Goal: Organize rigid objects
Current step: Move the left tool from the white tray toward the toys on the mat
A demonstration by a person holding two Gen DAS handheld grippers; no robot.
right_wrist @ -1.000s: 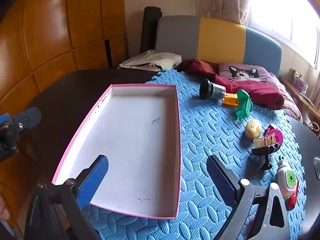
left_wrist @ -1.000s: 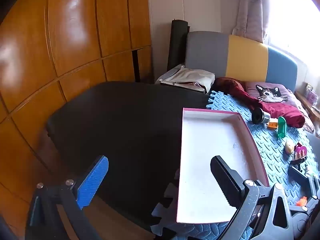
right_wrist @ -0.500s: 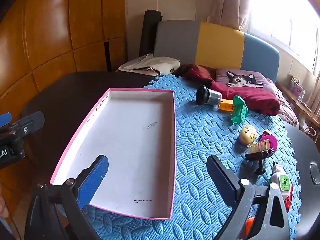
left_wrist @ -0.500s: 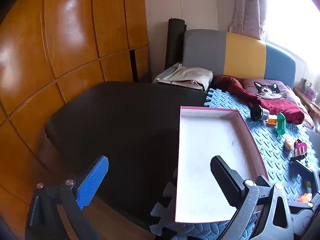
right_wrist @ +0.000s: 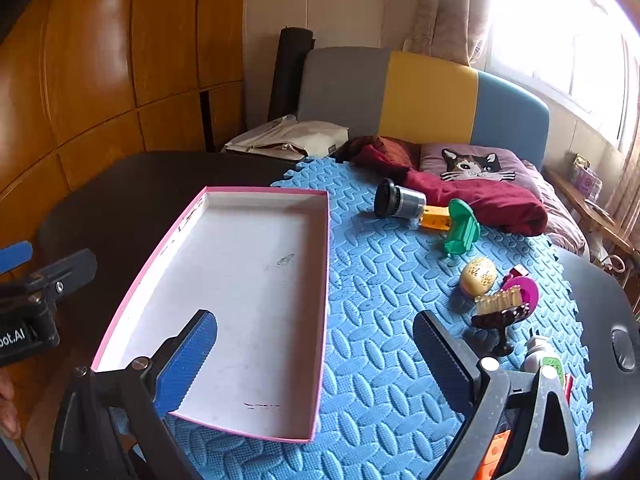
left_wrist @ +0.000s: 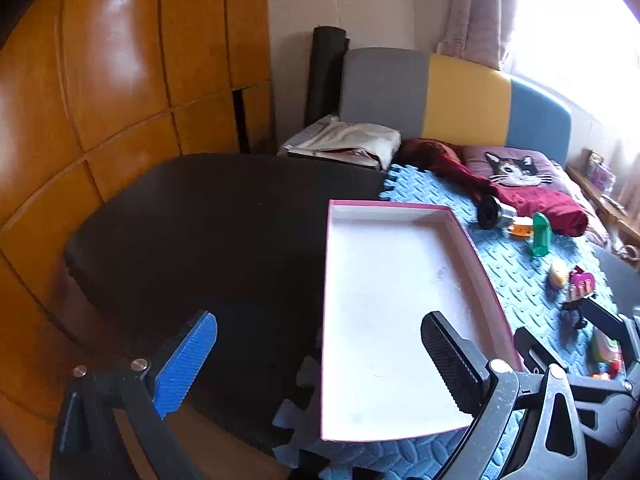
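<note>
Tray (right_wrist: 248,304), shallow, white inside with a pink rim, is my landmark: it lies on the blue foam mat (right_wrist: 380,344), with nothing in it but a few small marks. My right gripper (right_wrist: 316,364) hovers above the tray's near right corner, its jaws spread wide and holding nothing; the blue pad sits over the tray floor and the black pad over the mat. My left gripper (left_wrist: 320,364) hangs off the tray's left side, also wide open and empty, its blue pad over the dark tabletop (left_wrist: 208,232) and its black pad over the tray's near end. The things to sort all lie right of the tray on the mat: a black-and-grey lens-like cylinder (right_wrist: 398,200) on its side near the tray's far right corner, an orange piece (right_wrist: 436,216) touching it, then a green plastic toy (right_wrist: 462,234), a yellow ball (right_wrist: 478,276), a pink toy (right_wrist: 520,290) with a small brush-like piece against it, a dark goblet-shaped stand (right_wrist: 502,320), and a white-and-green bottle (right_wrist: 542,356) partly hidden behind my right finger. Beyond the tray's far end a dark red cloth (right_wrist: 472,196) lies heaped against a cat cushion (right_wrist: 474,164).
</note>
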